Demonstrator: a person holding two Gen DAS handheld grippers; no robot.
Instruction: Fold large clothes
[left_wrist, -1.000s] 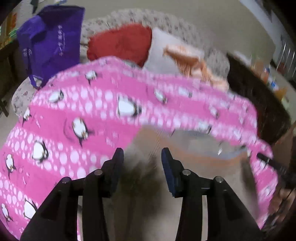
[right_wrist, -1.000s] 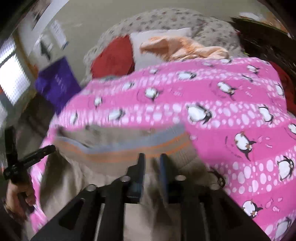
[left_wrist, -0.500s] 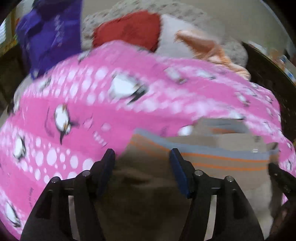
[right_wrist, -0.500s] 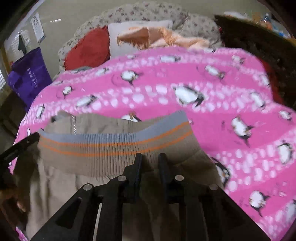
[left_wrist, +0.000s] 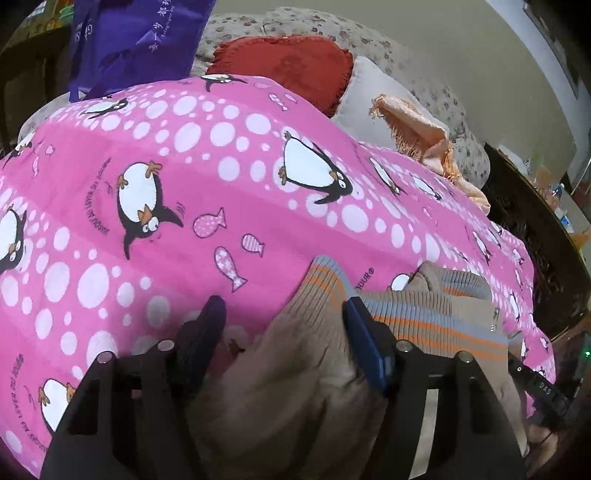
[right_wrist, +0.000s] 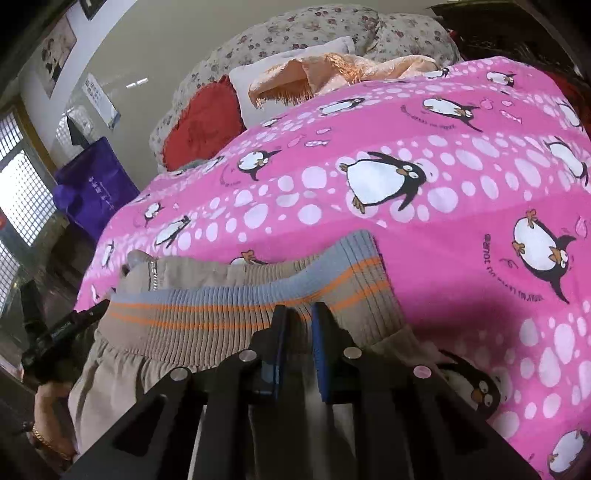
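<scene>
Left wrist view: the left gripper (left_wrist: 282, 317) has just spread its jaws, released astride the tan jacket (left_wrist: 295, 387), whose striped hem (left_wrist: 417, 317) lies on the pink penguin blanket (left_wrist: 184, 184).

Right wrist view: the right gripper (right_wrist: 299, 317) has been closing, jaws clenched on the striped hem (right_wrist: 240, 306), probably pinning the fold flat.

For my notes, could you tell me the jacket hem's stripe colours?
Grey and orange stripes on the tan ribbed hem, clearest in the right wrist view.

Both tongs, left tongs (left_wrist: 282, 325) and right tongs (right_wrist: 298, 325), are black plastic frames with round silver screws and blue pads (right_wrist: 323, 354). A gold bracelet (right_wrist: 46, 441) circles one wrist.
</scene>
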